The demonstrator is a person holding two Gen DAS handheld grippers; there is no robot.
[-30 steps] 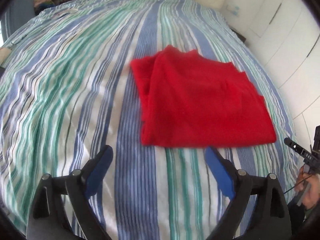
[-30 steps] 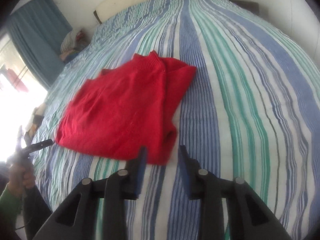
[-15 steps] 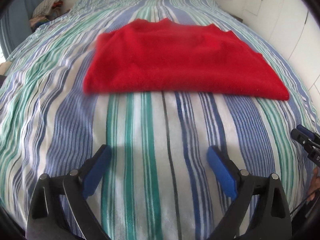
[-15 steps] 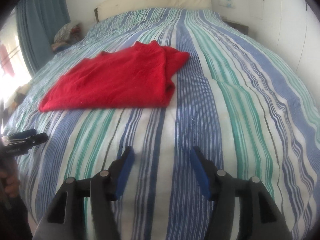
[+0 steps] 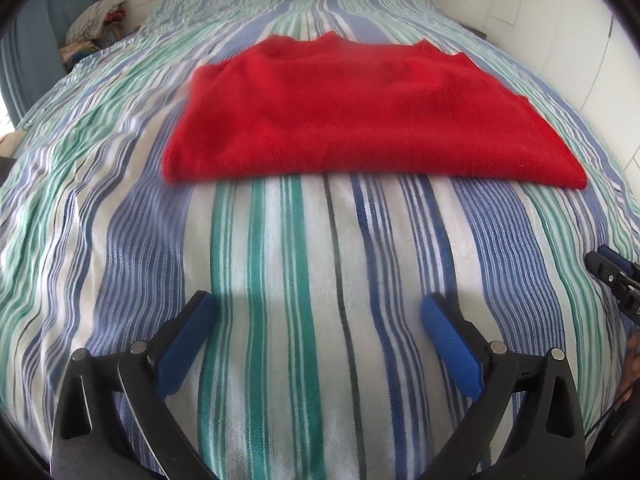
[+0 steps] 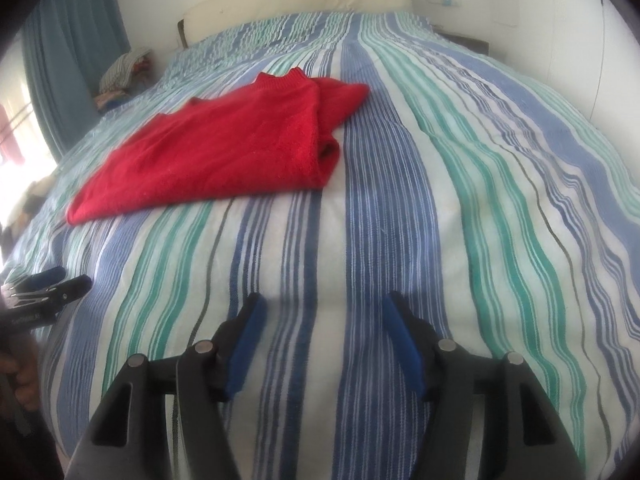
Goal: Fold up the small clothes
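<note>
Two grippers, left (image 5: 318, 320) and right (image 6: 322, 322), hang empty, jaws just widened, short of the folded red sweater (image 5: 360, 112) ahead, apparently released.

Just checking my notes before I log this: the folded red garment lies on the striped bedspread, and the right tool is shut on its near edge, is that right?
Not quite. The right tool is open and empty, over bare striped bedspread, short of the folded red garment, as the right wrist view shows. Its jaws have just been opening, with nothing between them. The garment does lie on the bedspread.
</note>
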